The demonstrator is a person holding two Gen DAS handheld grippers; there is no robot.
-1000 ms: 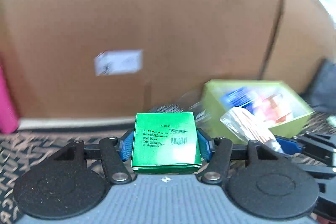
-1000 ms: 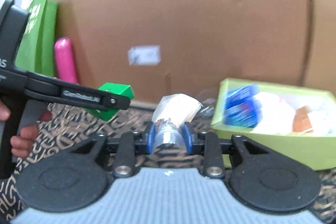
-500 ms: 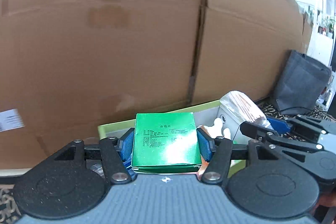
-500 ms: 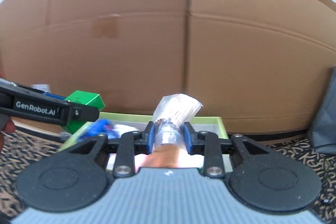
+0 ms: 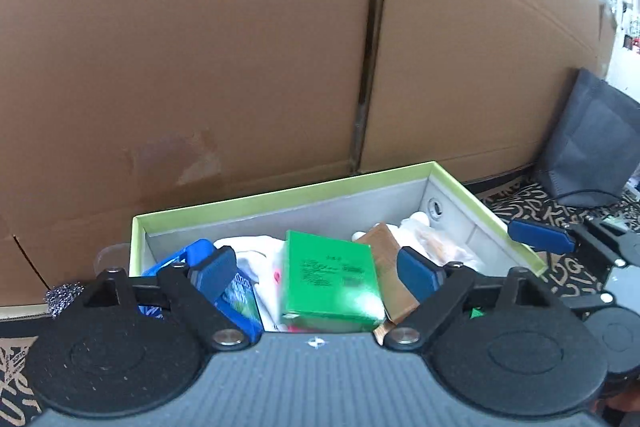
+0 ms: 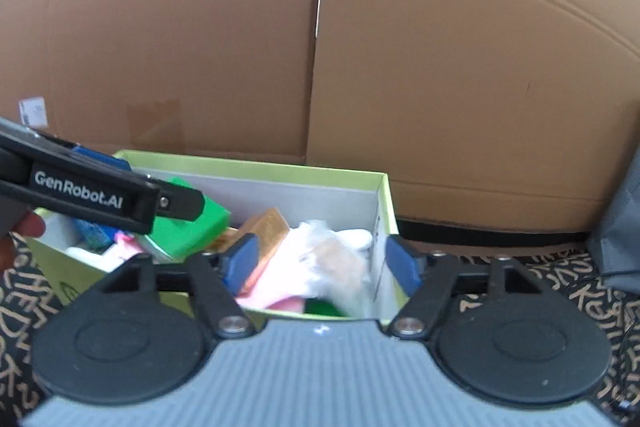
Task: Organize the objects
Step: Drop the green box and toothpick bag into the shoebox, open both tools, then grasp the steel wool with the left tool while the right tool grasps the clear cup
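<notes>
A lime-green open box (image 5: 280,197) (image 6: 256,167) stands against the cardboard wall and holds several items. My left gripper (image 5: 318,273) hovers over it with its jaws opening. The small green carton (image 5: 332,283) (image 6: 188,227) lies tilted between them, clear of both pads, on the box's contents. My right gripper (image 6: 322,264) is over the right end of the box, its jaws also opening. The clear plastic bag of tan sticks (image 6: 332,263) sits loose below, untouched by the pads. One blue right fingertip (image 5: 540,237) shows at the right of the left wrist view.
Large cardboard cartons (image 5: 240,67) rise right behind the box. Inside lie a blue packet (image 5: 236,295), a brown carton (image 5: 384,251) and white items. A steel scourer (image 5: 64,297) sits to the left and a grey bag (image 5: 592,143) to the right on the patterned cloth (image 6: 540,279).
Both grippers swept right to the lime-green box. The left pads let go of the green carton and the right pads let go of the plastic bag; both dropped into the box.
</notes>
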